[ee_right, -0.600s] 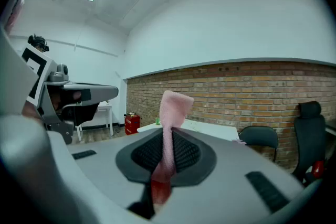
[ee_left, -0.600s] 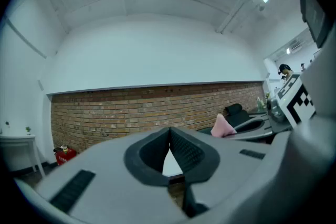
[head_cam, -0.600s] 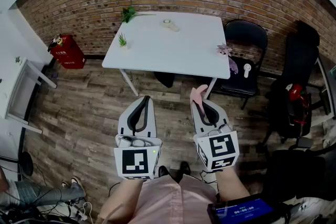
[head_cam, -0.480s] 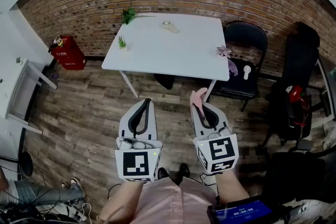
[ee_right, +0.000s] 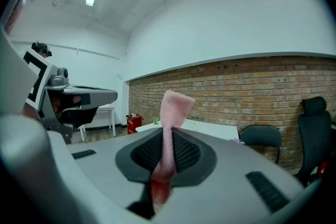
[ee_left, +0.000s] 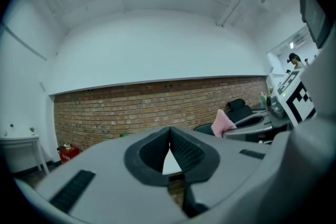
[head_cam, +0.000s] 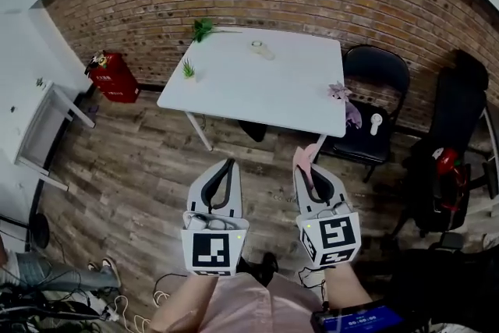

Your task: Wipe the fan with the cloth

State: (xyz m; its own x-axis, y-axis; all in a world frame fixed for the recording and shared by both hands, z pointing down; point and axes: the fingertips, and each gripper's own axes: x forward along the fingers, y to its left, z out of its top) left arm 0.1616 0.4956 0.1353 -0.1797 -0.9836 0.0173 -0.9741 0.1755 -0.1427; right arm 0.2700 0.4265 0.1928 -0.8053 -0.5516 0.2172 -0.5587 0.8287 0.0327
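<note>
In the head view my right gripper [head_cam: 307, 168] is shut on a pink cloth [head_cam: 303, 155] whose free end sticks out past the fingertips. The right gripper view shows that cloth [ee_right: 172, 113] pinched upright in the right gripper [ee_right: 168, 139]. My left gripper [head_cam: 229, 163] is held beside it, shut and empty; in its own view the left gripper [ee_left: 169, 131] has its pads together. Both are over the wooden floor, short of the white table [head_cam: 234, 90]. A small white handheld thing [head_cam: 375, 123], possibly the fan, lies on a black chair [head_cam: 374, 70].
On the table stand a small potted plant [head_cam: 188, 70], a green sprig [head_cam: 204, 29], a clear glass item [head_cam: 261, 51] and a purple thing [head_cam: 337, 92] at its right corner. A red box [head_cam: 113, 76] sits by the brick wall. Dark chairs [head_cam: 456, 129] crowd the right.
The whole head view has shifted slightly, so table and grippers sit a little further right and lower. Both grippers keep their pose side by side, the cloth still pinched.
</note>
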